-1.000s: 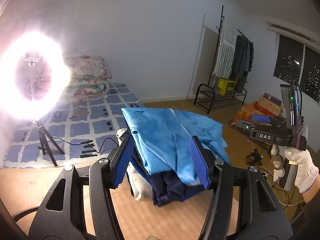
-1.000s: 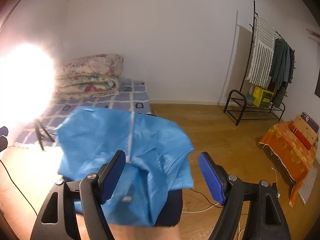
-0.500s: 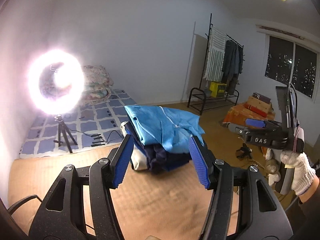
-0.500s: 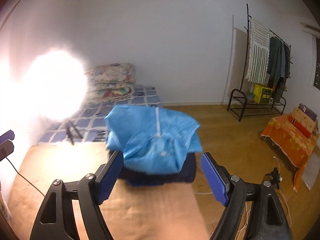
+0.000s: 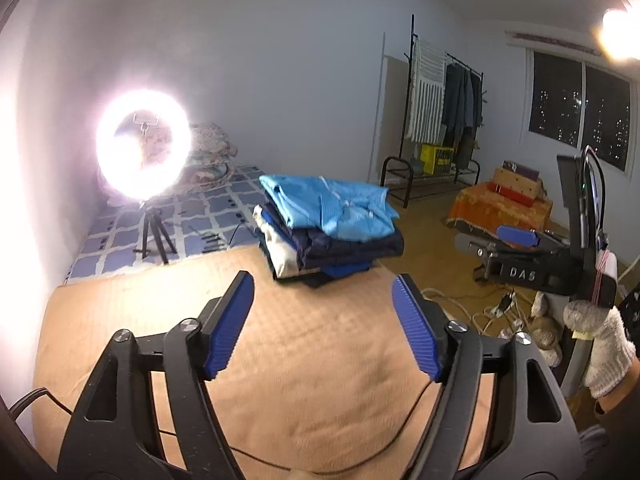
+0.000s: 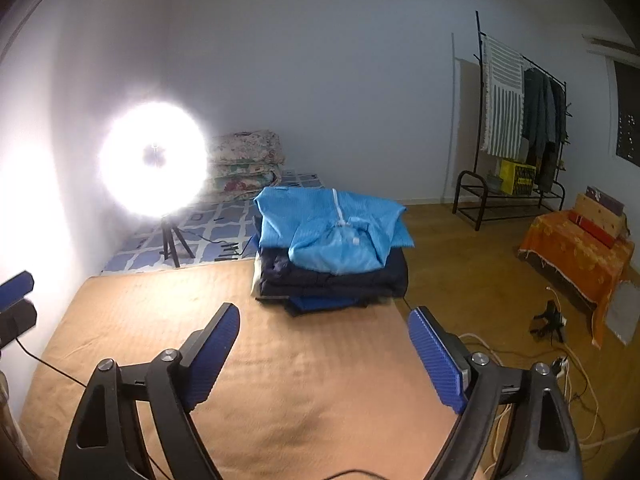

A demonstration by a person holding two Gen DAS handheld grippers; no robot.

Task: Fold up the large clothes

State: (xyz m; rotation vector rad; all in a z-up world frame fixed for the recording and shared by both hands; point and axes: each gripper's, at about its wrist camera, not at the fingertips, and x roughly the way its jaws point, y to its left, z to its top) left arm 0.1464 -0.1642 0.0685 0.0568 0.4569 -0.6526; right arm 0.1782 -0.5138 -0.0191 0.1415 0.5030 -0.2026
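Left tool: jaws spreading wider, nothing between them; it hovers over the tan surface, well short of the clothes.
Right tool: jaws also widening and empty. In the left view only its side shows, gripped by a gloved hand whose arm is cut off at the frame edge.
Folded pile: sits at the far edge of the tan mat. A light blue garment lies on top, over dark navy layers; a white piece and a brighter blue one peek out low down, their shapes hard to read.
Ring light: its glare washes out the wall and part of the floral bedding behind it.
Clothes rack: hanging items dim, details unclear.
Mat's near edge: hidden under both tools.
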